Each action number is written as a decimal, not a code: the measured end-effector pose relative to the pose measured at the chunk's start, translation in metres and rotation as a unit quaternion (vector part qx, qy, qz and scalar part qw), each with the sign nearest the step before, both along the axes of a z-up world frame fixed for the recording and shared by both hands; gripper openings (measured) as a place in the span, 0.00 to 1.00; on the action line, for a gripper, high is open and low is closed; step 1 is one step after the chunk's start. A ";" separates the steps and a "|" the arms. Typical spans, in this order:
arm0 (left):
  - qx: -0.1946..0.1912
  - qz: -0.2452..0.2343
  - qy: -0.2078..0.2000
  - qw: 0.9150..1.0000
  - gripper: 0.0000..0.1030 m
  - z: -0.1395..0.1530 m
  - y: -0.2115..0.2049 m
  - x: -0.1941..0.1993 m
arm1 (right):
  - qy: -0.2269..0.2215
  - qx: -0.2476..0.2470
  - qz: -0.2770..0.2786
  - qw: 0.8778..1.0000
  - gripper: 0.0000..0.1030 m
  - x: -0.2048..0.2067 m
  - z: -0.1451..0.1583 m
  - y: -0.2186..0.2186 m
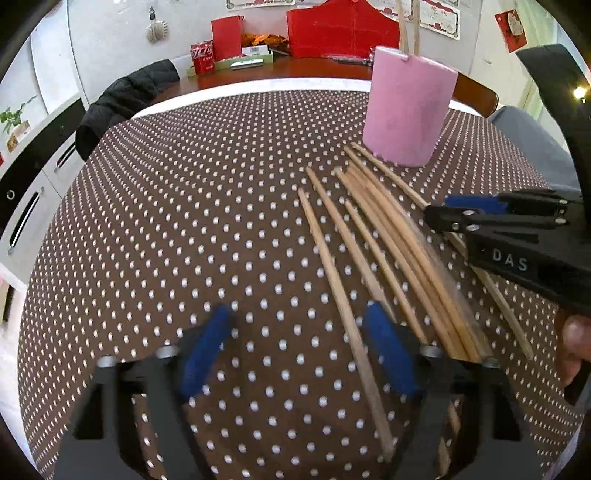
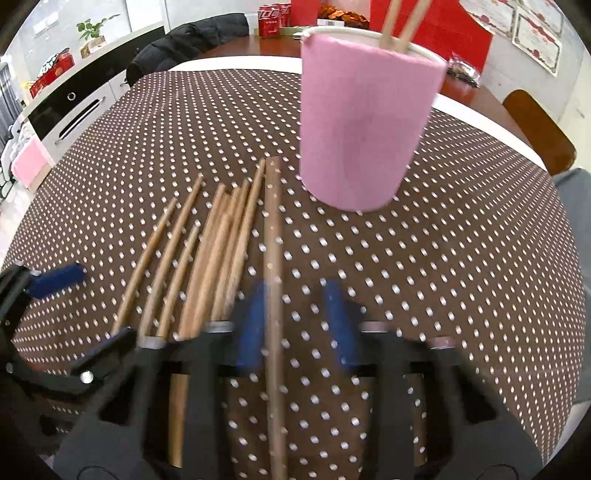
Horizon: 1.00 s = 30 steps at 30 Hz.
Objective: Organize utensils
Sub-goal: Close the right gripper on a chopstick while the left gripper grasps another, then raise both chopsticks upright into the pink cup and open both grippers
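Several wooden chopsticks [image 1: 388, 240] [image 2: 214, 251] lie fanned on the dotted cloth in front of a pink cup [image 1: 406, 110] [image 2: 365, 125]. Two chopsticks [image 1: 410, 26] stand upright in the cup. My left gripper [image 1: 297, 332] [image 2: 107, 302] is open; the leftmost chopstick [image 1: 332, 273] passes between its blue pads, close to the right one, with neither pad pressing on it. My right gripper [image 1: 432, 212] [image 2: 297, 321] is over the fan's right side. Its pads are blurred in its own view, with one chopstick [image 2: 273, 229] between them. From the left wrist its fingers sit together on that stick.
The brown polka-dot tablecloth [image 1: 184, 203] covers the table. A black jacket [image 1: 125, 99] hangs on a chair at the far left and a wooden chair [image 1: 476, 92] stands behind the cup. Red cans [image 1: 202, 55] and red boxes sit at the back. A person's finger [image 1: 576, 343] shows at right.
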State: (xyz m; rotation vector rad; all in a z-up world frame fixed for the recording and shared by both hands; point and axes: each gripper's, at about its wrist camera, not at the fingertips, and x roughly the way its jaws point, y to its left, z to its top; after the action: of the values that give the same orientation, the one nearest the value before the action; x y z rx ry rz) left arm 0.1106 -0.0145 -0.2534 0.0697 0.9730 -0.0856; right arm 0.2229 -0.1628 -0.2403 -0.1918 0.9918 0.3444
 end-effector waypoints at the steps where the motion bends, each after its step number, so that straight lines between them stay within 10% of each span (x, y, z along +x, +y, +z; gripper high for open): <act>1: -0.002 -0.004 0.001 1.000 0.29 0.002 -0.001 0.002 | 0.003 -0.002 0.003 1.000 0.06 0.001 0.000 0.001; 2: -0.006 -0.008 0.003 1.000 0.09 0.003 -0.001 0.004 | 0.006 0.004 0.006 1.000 0.05 0.001 0.001 0.000; 5: -0.021 -0.008 0.002 1.000 0.05 0.004 0.003 0.005 | 0.000 0.040 0.004 0.999 0.05 -0.004 0.004 -0.010; 18: -0.087 0.016 -0.126 0.988 0.05 0.066 0.018 -0.003 | -0.110 0.206 0.001 0.972 0.05 -0.052 0.066 -0.065; 30: -0.122 -0.044 -0.266 0.955 0.05 0.157 -0.015 0.036 | -0.193 0.249 0.003 0.949 0.05 -0.054 0.129 -0.079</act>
State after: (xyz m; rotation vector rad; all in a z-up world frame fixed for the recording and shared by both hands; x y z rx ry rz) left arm 0.1466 -0.0292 -0.0960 -0.0902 0.4145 -0.2547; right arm 0.1688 -0.2413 -0.1109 0.1942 0.4940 0.5284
